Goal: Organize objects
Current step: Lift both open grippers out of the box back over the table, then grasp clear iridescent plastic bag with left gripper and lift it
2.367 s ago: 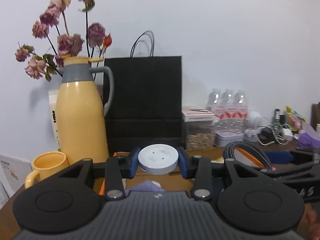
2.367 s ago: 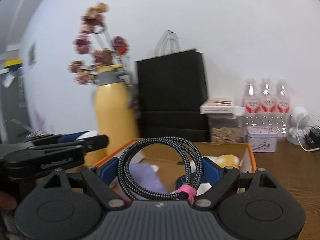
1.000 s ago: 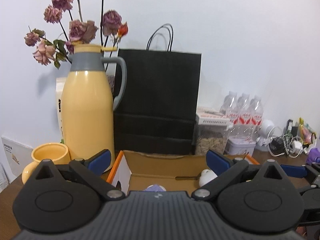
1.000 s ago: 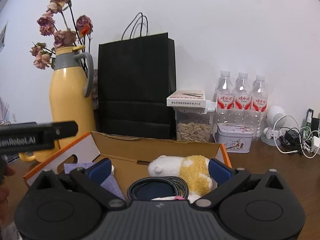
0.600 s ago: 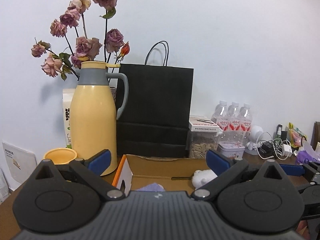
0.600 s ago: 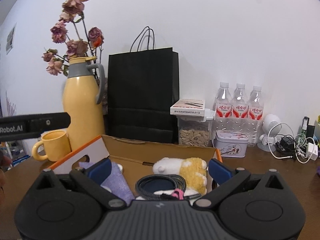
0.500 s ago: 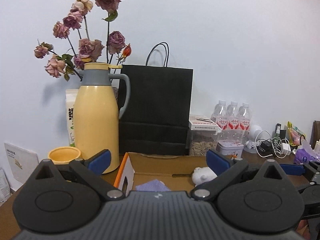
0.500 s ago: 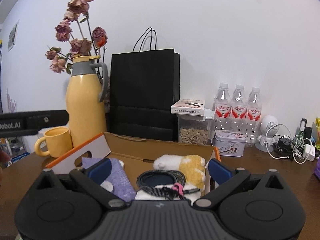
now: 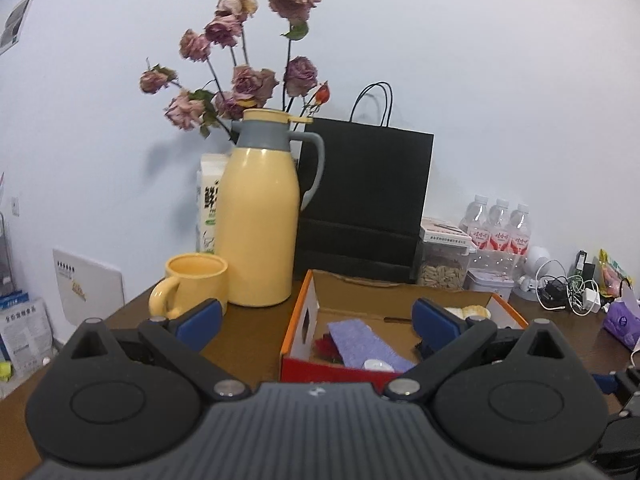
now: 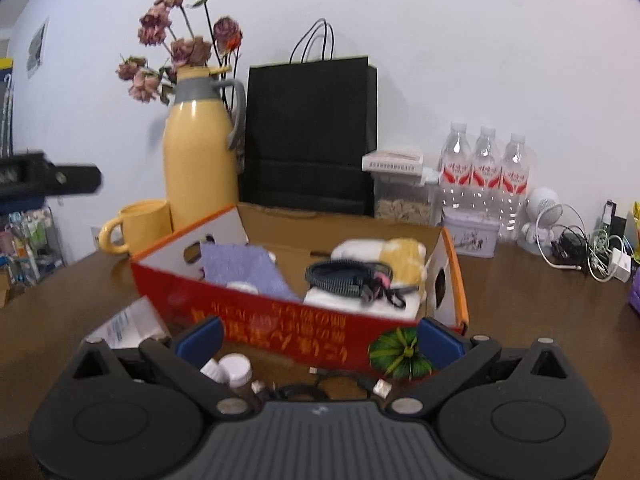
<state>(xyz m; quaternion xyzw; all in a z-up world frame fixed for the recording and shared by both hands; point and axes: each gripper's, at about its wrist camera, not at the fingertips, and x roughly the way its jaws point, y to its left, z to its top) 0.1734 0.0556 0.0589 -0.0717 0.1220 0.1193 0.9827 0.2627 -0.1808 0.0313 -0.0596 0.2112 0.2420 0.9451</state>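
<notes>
Now that both pairs of fingers have let go, we carry nothing: the white round puck held by the left gripper (image 9: 316,318) 2.4 s ago and the braided cable coil held by the right gripper (image 10: 318,340) lie inside the box (image 10: 280,312). Both grippers have pulled back from it and stand spread wide. We judge two items sorted, with loose items left.

Nearest the right gripper, between its fingers at 6 o'clock, lie a white-capped bottle (image 10: 236,368) and a thin dark cable (image 10: 320,390) with a small plug, both on the tabletop (image 10: 60,312). A green striped ball (image 10: 398,354) sits just beside the right finger (image 10: 442,342), against the box front. A white packet (image 10: 128,326) lies at 9 o'clock.

Farther off, at 12 o'clock, the box holds the braided cable coil (image 10: 344,276), a purple cloth (image 10: 244,268) and a plush toy (image 10: 384,256). From the left wrist view the white round puck (image 9: 378,365) rests at the near edge of the box.

Beyond stand the mug (image 9: 196,284), flask (image 9: 260,232) and black bag (image 9: 364,204).
</notes>
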